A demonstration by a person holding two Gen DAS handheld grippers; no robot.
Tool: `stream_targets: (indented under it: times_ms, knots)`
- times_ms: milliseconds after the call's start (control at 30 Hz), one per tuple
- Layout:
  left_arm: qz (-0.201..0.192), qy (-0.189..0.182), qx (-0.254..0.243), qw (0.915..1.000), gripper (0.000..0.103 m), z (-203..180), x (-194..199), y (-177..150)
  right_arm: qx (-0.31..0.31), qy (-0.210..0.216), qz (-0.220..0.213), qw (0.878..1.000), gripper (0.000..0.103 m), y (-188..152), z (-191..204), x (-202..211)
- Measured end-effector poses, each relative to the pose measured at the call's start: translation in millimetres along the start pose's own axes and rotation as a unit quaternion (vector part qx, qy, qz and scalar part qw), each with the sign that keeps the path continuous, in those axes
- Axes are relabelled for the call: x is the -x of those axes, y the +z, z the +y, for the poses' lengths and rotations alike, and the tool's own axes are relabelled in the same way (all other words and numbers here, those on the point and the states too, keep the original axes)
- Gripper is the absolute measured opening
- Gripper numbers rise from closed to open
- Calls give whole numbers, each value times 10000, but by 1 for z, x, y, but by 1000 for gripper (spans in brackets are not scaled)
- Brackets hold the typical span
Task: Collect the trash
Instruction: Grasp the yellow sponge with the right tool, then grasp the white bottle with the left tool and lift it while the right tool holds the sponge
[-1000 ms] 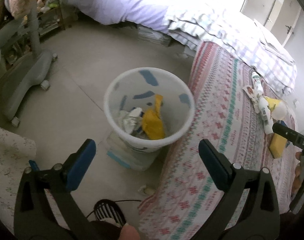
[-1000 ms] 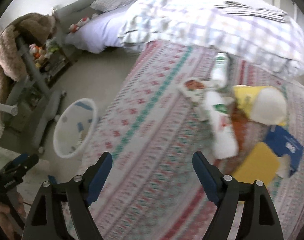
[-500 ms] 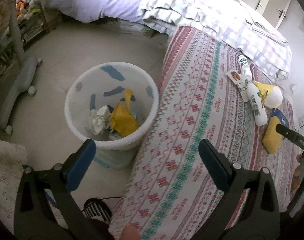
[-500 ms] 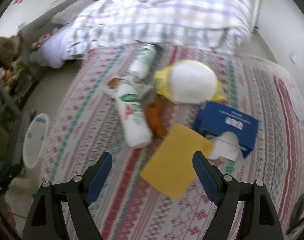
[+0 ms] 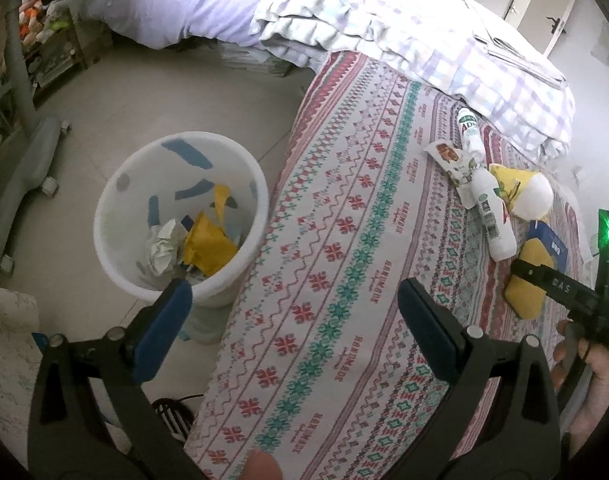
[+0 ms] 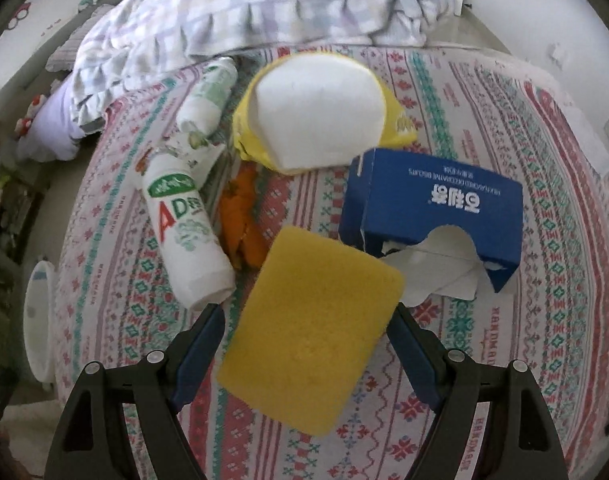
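Note:
A white trash bin (image 5: 116,216) with crumpled paper and yellow wrappers stands on the floor beside the patterned bed. My left gripper (image 5: 292,320) is open and empty, over the bed edge near the bin. My right gripper (image 6: 306,336) is open, its fingers either side of a yellow sponge (image 6: 312,312) lying on the bed. Around it lie a white AD bottle (image 6: 184,232), a second bottle (image 6: 208,100), an orange peel (image 6: 240,216), a yellow-and-white bowl (image 6: 320,116) and a blue tissue box (image 6: 432,208). The same pile shows in the left wrist view (image 5: 496,208).
A checked quilt (image 6: 264,4) is heaped at the far end of the bed. A grey chair base (image 5: 20,184) and a shelf with toys (image 5: 44,32) stand on the floor at the left. A snack wrapper (image 5: 448,156) lies near the bottles.
My right gripper has swung from the bin side to the trash pile and closed in on the yellow sponge. My left gripper has shifted right, from above the bin toward the bed edge.

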State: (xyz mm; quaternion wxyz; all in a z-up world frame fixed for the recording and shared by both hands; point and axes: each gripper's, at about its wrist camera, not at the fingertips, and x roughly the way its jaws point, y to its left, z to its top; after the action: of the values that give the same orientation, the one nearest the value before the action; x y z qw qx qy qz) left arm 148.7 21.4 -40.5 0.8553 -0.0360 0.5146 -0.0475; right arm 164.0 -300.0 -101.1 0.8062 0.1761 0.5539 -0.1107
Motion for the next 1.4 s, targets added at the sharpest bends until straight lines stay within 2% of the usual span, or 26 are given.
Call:
stream_targets:
  times_ms: [33,133,467,633,767,933,1133,1400]
  knots:
    - [-1,9,-31,10000,102,-3,0,0,1,-1,5,10000,71,1,-1,-3]
    - [-16,12,-108,9999,102,-11,-1,0,50,75,-17,10000,67,1,-3,3]
    - [67,-273,-200,9994,102,-63,-14,5,305,348,-729,9963,65,9,-24,65]
    - [130,-384,-283,9988,102,-100,-26,6,71,509,-757,9958,66,20,-51,75]
    - [112,-383,-373,9985,102,-128,-35,8,-44,443,-812,9957,66,28,-72,78]
    - [-12,-617,-367,9974,102,-153,-46,12,-136,397,-856,9954,66,33,-92,78]
    - [-220,-943,-223,9950,85,-175,-62,18,-267,383,-892,9949,66,38,-113,79]
    - [-342,-1067,-275,9933,61,-196,-80,18,-332,312,-900,9949,66,46,-125,75]
